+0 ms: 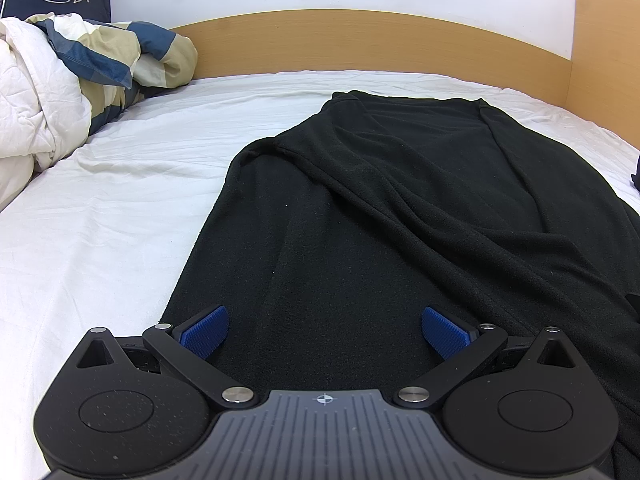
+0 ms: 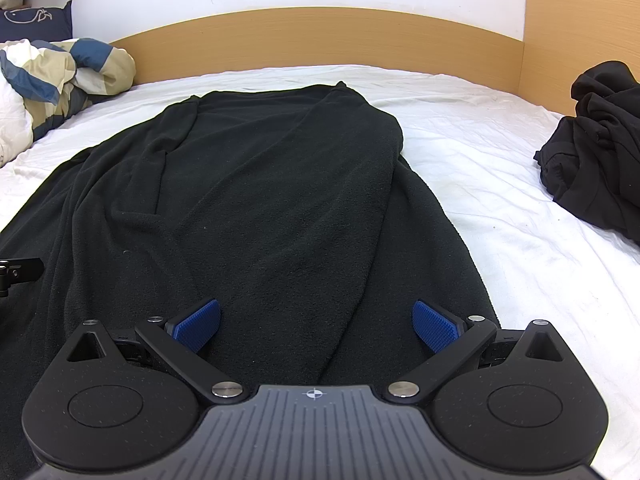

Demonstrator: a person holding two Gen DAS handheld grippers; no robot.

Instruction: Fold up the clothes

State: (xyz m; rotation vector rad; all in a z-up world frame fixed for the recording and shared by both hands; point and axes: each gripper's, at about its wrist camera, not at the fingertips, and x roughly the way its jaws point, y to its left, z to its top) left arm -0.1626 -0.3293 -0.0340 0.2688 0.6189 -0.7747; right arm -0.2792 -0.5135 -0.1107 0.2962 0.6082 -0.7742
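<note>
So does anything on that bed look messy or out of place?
Somewhat. The black garment lies spread but rumpled, its sides folded in unevenly. A crumpled dark clothes pile sits at the right, and a bunched duvet at the left.

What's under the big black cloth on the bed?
The black cloth lies on the white sheet, which shows all around it. Whether anything else hides beneath it cannot be seen; the cloth covers that.

The garment [image 1: 400, 208] spread on the bed is plain black, no print — set against a white sheet [image 1: 100, 208]. A second heap of clothes [image 2: 596, 148] is black too. The bunched duvet [image 1: 92, 60] shows blue, beige and cream blocks with a white underside. The pillow [image 1: 60, 0] is navy with a white outline drawing. The headboard [image 1: 360, 40] is light tan wood; the fingers [image 1: 206, 330] carry blue pads on black arms.
</note>
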